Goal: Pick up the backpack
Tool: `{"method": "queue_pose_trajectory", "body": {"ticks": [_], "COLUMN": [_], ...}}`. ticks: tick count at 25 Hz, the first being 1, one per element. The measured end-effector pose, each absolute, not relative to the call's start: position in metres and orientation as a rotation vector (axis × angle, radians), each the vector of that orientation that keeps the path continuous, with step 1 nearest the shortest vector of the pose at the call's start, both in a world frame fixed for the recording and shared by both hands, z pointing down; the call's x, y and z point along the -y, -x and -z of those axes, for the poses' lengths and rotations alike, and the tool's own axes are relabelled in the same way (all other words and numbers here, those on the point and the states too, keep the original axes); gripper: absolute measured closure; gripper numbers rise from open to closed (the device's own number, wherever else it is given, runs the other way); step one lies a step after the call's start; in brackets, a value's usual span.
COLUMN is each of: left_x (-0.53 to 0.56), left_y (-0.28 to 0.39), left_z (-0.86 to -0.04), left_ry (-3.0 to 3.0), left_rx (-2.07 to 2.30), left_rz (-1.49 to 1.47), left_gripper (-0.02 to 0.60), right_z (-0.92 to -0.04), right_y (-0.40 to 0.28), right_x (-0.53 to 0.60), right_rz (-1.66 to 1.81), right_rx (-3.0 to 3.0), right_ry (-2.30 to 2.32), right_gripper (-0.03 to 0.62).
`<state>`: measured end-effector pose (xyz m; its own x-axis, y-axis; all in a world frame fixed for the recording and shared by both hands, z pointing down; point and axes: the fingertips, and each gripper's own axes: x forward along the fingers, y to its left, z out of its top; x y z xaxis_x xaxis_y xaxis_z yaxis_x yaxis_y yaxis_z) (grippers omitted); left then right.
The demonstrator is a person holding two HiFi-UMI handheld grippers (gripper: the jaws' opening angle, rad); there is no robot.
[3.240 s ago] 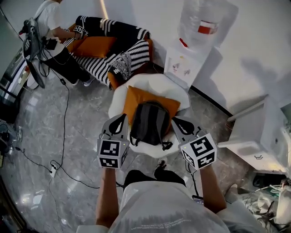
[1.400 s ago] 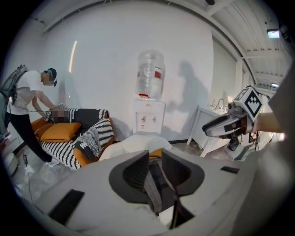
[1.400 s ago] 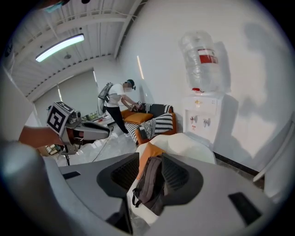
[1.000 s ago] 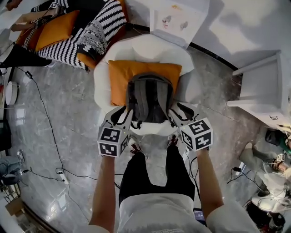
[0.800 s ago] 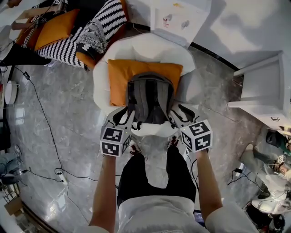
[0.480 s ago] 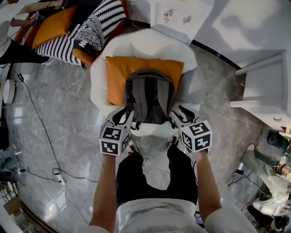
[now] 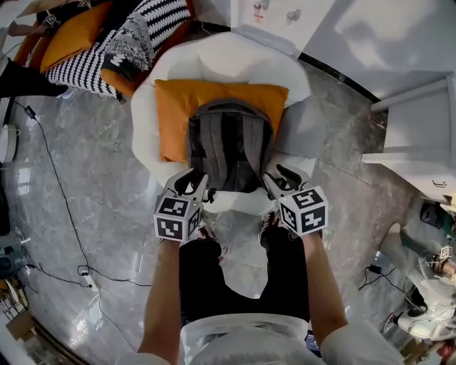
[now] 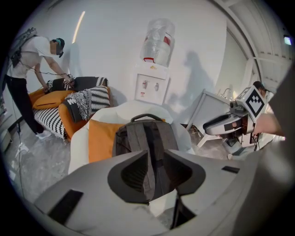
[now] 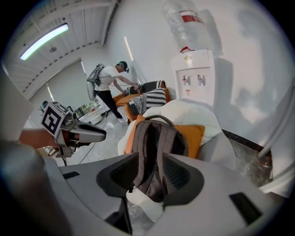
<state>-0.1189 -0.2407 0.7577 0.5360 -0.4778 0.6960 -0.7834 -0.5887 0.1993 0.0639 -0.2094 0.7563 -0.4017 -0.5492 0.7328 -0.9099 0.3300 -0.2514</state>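
A dark grey backpack (image 7: 228,146) stands upright on a white armchair (image 7: 146,135), leaning on an orange cushion (image 7: 174,114), with its straps facing me. My left gripper (image 7: 194,180) is at the backpack's lower left corner by the seat's front edge. Its jaws are open and have just opened a little, with nothing between them. My right gripper (image 7: 276,177) mirrors it at the lower right corner, open and empty. In the left gripper view the backpack (image 8: 146,138) shows beyond the left gripper (image 8: 154,163). In the right gripper view the backpack (image 9: 159,133) shows past the right gripper (image 9: 150,168).
A water dispenser (image 7: 267,14) stands behind the chair against the wall. A striped sofa (image 7: 92,50) with an orange cushion is at the back left, and a person (image 8: 27,69) bends over it. A white cabinet (image 7: 420,135) is to the right. Cables (image 7: 57,207) run over the floor at left.
Both grippers have come down and closer to the chair's front edge, either side of the backpack's base. The chair and backpack fill more of the head view.
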Motion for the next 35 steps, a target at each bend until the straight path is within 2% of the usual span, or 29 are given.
{"method": "queue_pose_trajectory", "body": {"ticks": [2,16,24,35], "left_x": [0.240,0.235,0.234,0.247], "left_y": [0.116,0.106,0.106,0.103], "left_z": [-0.771,-0.862,-0.908,-0.957], "left_ry": [-2.267,-2.211,-2.201,-2.181], "left_rx": [1.010,0.938,0.896,0.878], "left_rz": [-0.816,-0.806,-0.824,-0.883], "left_gripper": [0.453,0.380,0.370,0.334], "right_z": [-0.770,-0.857,-0.909,-0.947], "right_y": [-0.062,-0.052,-0.048,-0.050], "right_x": [0.208,0.199,0.200,0.219], "right_rz": [-0.905,-0.939,-0.958,-0.974], "right_rx": [2.065,2.017,1.990,1.987], "right_ry": [-1.250,-1.173,-1.160,-1.140], "right_gripper": [0.434,0.401,0.399,0.364]}}
